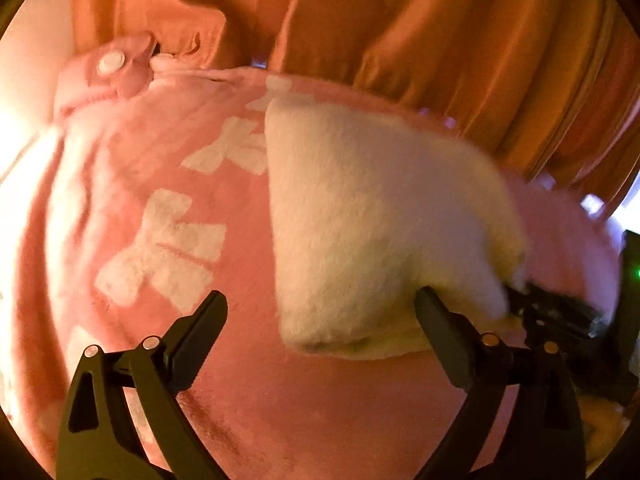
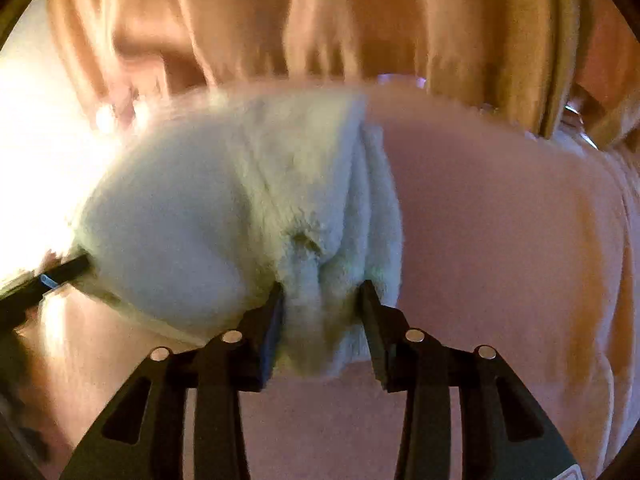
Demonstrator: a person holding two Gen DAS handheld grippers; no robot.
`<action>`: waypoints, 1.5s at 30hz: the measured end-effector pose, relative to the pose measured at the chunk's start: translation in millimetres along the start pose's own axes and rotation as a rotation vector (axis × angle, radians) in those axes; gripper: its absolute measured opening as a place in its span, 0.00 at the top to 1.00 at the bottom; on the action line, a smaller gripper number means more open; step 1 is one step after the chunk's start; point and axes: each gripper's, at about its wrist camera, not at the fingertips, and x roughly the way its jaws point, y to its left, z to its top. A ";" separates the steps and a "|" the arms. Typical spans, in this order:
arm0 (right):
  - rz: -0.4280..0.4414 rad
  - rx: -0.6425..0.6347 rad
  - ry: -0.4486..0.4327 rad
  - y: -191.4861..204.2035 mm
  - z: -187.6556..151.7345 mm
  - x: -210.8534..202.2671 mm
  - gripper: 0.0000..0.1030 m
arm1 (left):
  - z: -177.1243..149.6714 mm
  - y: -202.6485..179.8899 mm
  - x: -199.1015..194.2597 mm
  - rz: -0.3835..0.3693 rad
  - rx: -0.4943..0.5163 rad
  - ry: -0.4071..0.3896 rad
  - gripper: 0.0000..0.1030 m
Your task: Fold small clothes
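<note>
A pink fleece garment (image 1: 168, 184) with white lettering and a white snap button (image 1: 112, 62) lies spread out. Its white fleece lining is turned over as a flap (image 1: 380, 216) on top of the pink. My left gripper (image 1: 322, 312) stands open wide above the flap's near corner, its right finger against the flap's edge. In the right wrist view my right gripper (image 2: 322, 300) is shut on a bunched fold of the white flap (image 2: 224, 208). The right gripper (image 1: 556, 312) also shows at the flap's right corner in the left wrist view. One left finger (image 2: 64, 270) pokes in at the flap's left side.
Orange draped fabric (image 1: 440, 40) hangs right behind the garment in both views. Strong light glares at the left edge (image 2: 40, 152). A dark object with a small green light (image 1: 632, 272) stands at the far right.
</note>
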 end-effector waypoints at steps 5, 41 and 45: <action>-0.063 -0.023 -0.100 14.6 -14.0 -42.7 0.30 | -37.6 -15.7 -15.7 0.091 0.103 -0.048 0.10; -0.137 0.097 -0.178 26.7 -140.7 -76.1 0.15 | -140.1 -38.3 -39.2 0.207 0.075 -0.117 0.06; -0.134 0.111 -0.179 25.5 -141.3 -75.5 0.15 | -139.6 -39.1 -40.1 0.216 0.076 -0.126 0.06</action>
